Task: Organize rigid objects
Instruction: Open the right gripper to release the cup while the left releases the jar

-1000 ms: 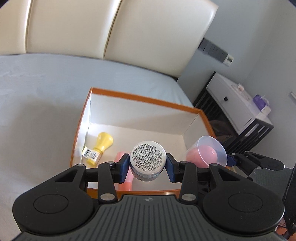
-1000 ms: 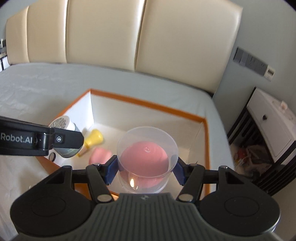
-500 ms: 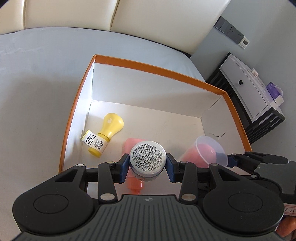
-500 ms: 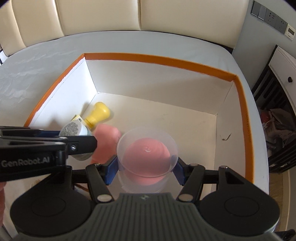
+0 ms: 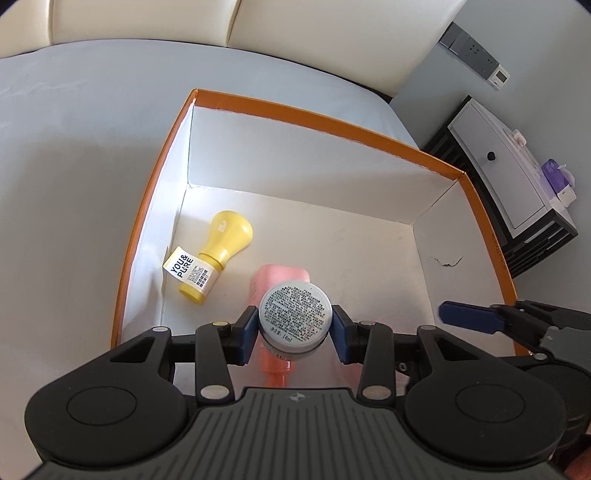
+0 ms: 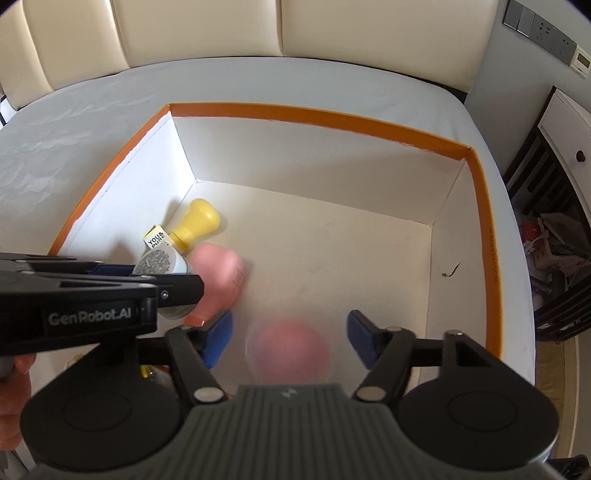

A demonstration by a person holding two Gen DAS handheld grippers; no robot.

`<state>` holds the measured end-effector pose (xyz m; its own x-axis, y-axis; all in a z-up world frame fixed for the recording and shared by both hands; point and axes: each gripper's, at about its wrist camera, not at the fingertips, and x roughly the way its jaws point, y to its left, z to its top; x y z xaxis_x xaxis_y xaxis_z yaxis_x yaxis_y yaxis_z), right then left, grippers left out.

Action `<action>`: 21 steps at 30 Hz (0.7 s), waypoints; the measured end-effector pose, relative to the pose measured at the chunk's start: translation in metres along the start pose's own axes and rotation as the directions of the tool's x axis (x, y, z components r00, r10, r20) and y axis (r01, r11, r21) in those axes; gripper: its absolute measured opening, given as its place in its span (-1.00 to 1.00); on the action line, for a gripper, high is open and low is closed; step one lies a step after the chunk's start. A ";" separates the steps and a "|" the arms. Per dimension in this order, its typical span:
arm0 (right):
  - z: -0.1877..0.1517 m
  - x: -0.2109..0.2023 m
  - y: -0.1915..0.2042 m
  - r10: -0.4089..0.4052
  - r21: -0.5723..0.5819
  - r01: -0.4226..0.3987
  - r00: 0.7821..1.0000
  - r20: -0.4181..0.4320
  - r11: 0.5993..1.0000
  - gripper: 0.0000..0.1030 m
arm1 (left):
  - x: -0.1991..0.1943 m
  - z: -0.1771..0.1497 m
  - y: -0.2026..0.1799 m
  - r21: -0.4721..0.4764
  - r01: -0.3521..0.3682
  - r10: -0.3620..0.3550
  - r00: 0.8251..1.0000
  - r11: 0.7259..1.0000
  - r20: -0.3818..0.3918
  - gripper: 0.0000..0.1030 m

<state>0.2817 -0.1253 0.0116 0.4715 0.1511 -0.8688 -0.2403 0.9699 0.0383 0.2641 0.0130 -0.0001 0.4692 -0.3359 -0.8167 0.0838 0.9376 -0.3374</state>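
My left gripper [image 5: 294,332] is shut on a small round white jar [image 5: 294,318] with a printed label, held above the near part of the orange-rimmed white box [image 5: 310,122]. My right gripper [image 6: 289,338] is open; the clear plastic cup with a pink base [image 6: 290,350] shows blurred between and below its spread jaws, free of them, over the box floor. A yellow bottle [image 5: 212,258] and a pink tube [image 5: 277,295] lie on the box floor at the left. The right gripper's blue fingertip [image 5: 467,317] shows at the right in the left wrist view.
The box [image 6: 491,236] sits on a grey-white bed [image 5: 74,147] with a cream padded headboard [image 6: 295,29]. A white and black nightstand [image 5: 517,177] stands to the right, beyond the bed edge. A small tear [image 6: 450,269] marks the box's right wall.
My right gripper has opened and let go of the cup, which drops blurred toward the box floor. Both grippers have tilted further down over the box. The left still holds the jar.
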 end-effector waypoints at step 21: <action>-0.015 -0.029 -0.005 -0.081 -0.020 0.083 0.992 0.093 0.996 0.49 | -0.009 -0.001 -0.005 -0.002 -0.028 0.028 0.999 1.000 0.016 0.25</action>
<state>0.2566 -0.1375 0.0297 0.5663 0.0896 -0.8193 -0.2175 0.9751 -0.0437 0.2584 0.0112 0.0080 0.4853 -0.3081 -0.8183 0.0693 0.9465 -0.3153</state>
